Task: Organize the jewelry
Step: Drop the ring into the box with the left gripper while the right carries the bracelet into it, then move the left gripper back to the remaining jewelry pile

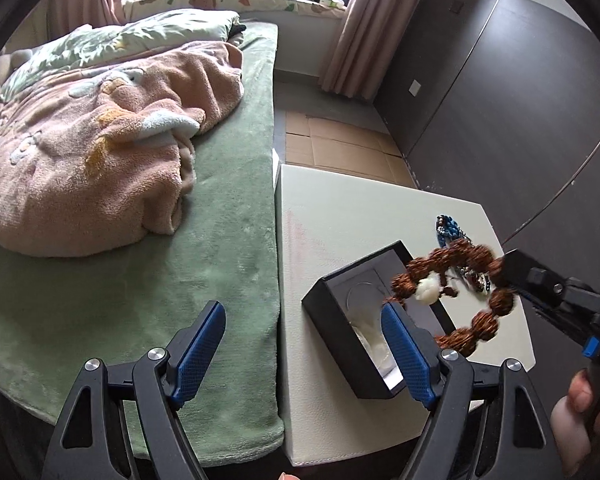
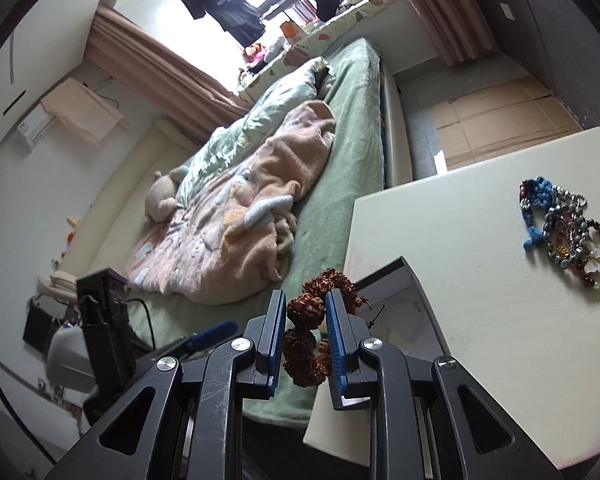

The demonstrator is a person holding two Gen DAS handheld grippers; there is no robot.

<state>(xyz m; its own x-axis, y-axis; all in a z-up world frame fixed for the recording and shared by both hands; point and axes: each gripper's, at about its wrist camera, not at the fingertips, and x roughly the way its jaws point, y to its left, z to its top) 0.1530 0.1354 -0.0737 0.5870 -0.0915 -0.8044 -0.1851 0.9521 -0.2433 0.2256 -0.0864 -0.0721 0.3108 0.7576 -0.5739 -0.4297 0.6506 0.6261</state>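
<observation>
A brown beaded bracelet with one white bead hangs in the air above an open black jewelry box on a cream table. My right gripper is shut on the bracelet and holds it over the box. My left gripper is open and empty, one finger by the box's near side. A pile of other jewelry lies on the table farther back; it also shows behind the bracelet in the left wrist view.
A bed with a green cover and a pink blanket stands right against the table's left edge. Flattened cardboard lies on the floor beyond the table. A dark wardrobe stands to the right.
</observation>
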